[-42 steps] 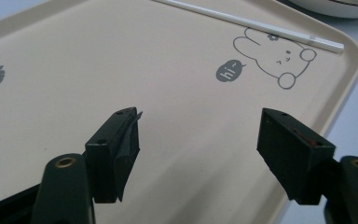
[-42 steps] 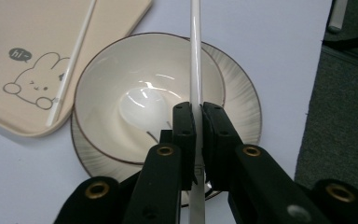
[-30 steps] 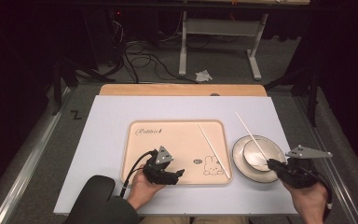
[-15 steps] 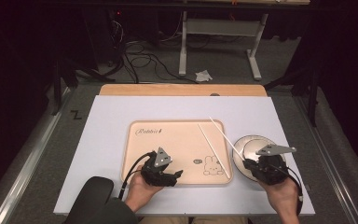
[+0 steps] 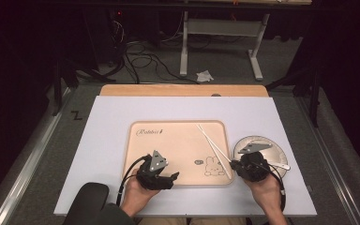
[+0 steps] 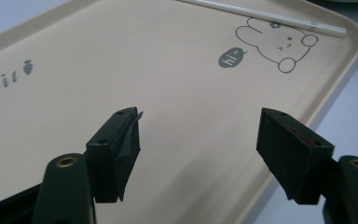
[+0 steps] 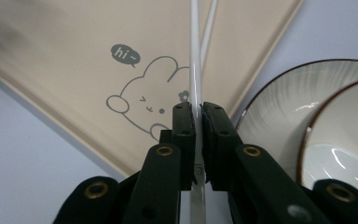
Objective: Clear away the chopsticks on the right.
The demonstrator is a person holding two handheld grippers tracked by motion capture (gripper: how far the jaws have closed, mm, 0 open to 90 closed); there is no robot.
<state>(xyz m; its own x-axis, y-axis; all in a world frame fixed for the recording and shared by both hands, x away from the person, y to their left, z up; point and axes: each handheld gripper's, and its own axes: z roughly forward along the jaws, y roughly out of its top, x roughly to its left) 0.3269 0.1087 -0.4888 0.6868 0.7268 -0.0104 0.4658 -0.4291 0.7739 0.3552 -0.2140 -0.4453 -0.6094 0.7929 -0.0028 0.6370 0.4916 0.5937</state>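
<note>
My right gripper (image 7: 198,114) pinches a white chopstick (image 7: 195,56) over the near right corner of the beige tray (image 5: 168,150), above the rabbit print (image 7: 147,105). A second chopstick (image 5: 205,137) lies on the tray just beside it. My left gripper (image 6: 198,140) is spread wide over the tray's near edge, holding nothing. A plate (image 5: 274,146) sits right of the tray.

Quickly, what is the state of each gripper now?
Left gripper: open, empty, over the tray.
Right gripper: shut on a white chopstick.
</note>
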